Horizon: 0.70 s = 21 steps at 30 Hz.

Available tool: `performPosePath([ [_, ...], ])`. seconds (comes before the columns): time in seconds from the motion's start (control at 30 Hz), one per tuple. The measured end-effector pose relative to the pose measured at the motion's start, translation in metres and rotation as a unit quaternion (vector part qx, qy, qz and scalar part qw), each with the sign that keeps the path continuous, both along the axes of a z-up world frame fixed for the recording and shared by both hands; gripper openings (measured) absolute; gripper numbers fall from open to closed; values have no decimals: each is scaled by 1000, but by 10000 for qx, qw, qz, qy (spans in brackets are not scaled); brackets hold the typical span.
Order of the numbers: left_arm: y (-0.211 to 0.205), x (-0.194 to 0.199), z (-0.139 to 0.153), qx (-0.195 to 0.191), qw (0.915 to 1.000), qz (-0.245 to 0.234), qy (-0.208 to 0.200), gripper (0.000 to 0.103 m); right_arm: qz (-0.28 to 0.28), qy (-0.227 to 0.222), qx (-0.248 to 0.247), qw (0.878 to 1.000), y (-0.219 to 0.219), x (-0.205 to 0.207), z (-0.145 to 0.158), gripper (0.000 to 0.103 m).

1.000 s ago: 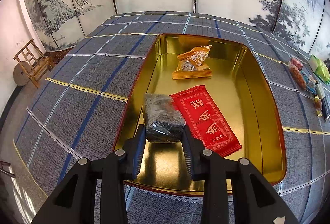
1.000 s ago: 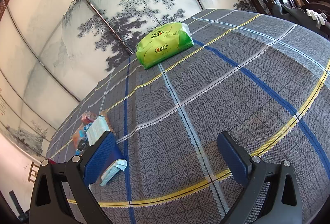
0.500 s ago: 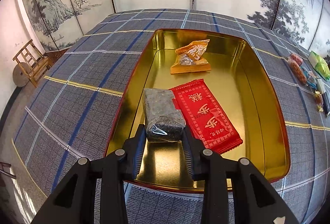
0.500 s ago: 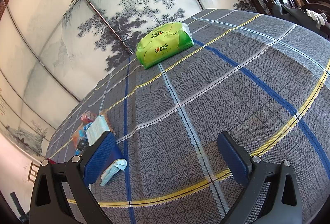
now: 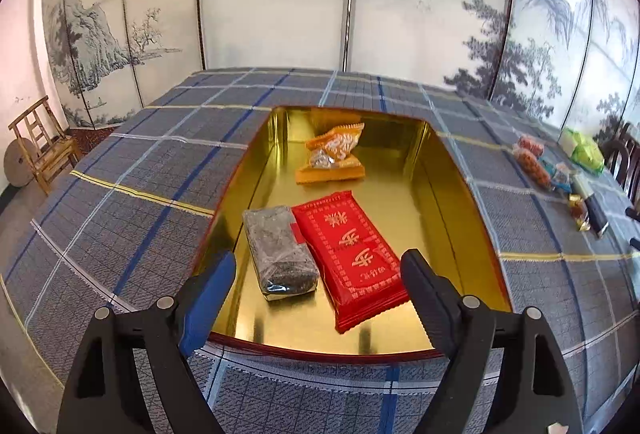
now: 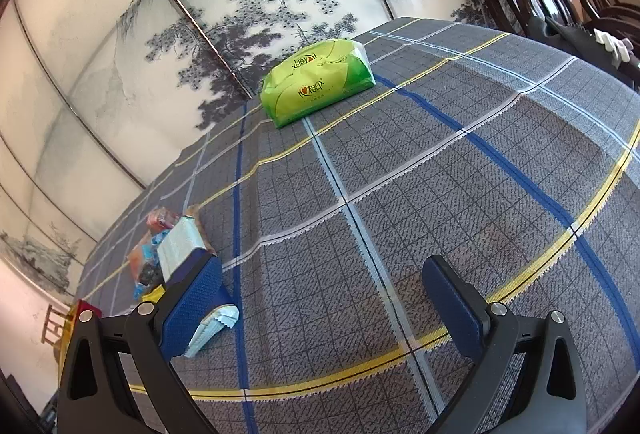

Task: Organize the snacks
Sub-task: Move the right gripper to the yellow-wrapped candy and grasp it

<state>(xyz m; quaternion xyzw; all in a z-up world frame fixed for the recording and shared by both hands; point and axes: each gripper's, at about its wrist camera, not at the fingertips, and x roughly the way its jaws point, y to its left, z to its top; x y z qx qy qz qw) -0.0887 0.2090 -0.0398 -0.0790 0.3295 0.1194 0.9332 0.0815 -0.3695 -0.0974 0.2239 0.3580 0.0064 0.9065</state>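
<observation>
3 snack packets lie in gold tin [image 5: 448, 170]: dark packet [image 5: 278, 248] touching red packet [image 5: 350, 254]; left gripper [image 5: 316, 284] and right gripper [image 6: 320, 292] empty, jaws spread.

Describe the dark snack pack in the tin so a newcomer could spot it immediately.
Find the gold tin on the checked tablecloth. Near its front left wall, a clear-wrapped dark block lies flat against the red packet. It alone is blackish; the orange packet lies farther back.

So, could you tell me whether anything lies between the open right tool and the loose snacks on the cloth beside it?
Nothing visible does. The right tool is open and empty over the tablecloth, and the snack pile sits just past its left finger.
</observation>
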Motion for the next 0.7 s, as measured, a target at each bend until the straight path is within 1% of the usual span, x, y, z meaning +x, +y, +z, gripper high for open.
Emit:
performPosePath([
  [0.03, 1, -7, 5, -99, 9997, 0, -202, 84, -40, 66, -256, 9996, 7, -2, 3, 100],
  [0.07, 3, -15, 10, -169, 9991, -18, -383, 86, -3, 41, -403, 9992, 14, -6, 7, 100],
  [0.17, 1, -35, 21, -135, 9972, -21, -740, 88, 447, -187, -637, 9968, 49, -18, 23, 100],
  [0.23, -2, -46, 24, -73, 9967, -71, -808, 88, 890, -348, -906, 9913, 83, -24, 34, 100],
  [0.3, -4, -56, 25, -142, 9962, -99, -850, 88, 1408, -439, -1149, 9824, 119, -27, 41, 100],
  [0.4, -9, -71, 21, -361, 9960, -138, -802, 88, 2088, -331, -1454, 9665, 169, -23, 39, 100],
  [0.47, -13, -78, 16, -446, 9960, -192, -756, 88, 2201, -242, -1647, 9612, 188, -17, 31, 100],
  [0.53, -18, -86, 12, -397, 9964, -252, -702, 88, 2226, -173, -1515, 9629, 193, -9, 25, 99],
  [0.6, -24, -91, 6, -330, 9969, -291, -646, 88, 2255, -115, -1288, 9656, 195, 0, 22, 94],
  [0.63, -26, -94, 3, -350, 9971, -309, -602, 88, 2285, -75, -1223, 9658, 197, 4, 20, 86],
  [0.67, -27, -97, 0, -393, 9971, -318, -566, 88, 2319, -14, -1167, 9657, 198, 8, 17, 74],
  [0.7, -28, -99, -3, -437, 9971, -330, -524, 88, 2307, 59, -1175, 9659, 199, 12, 14, 68],
])
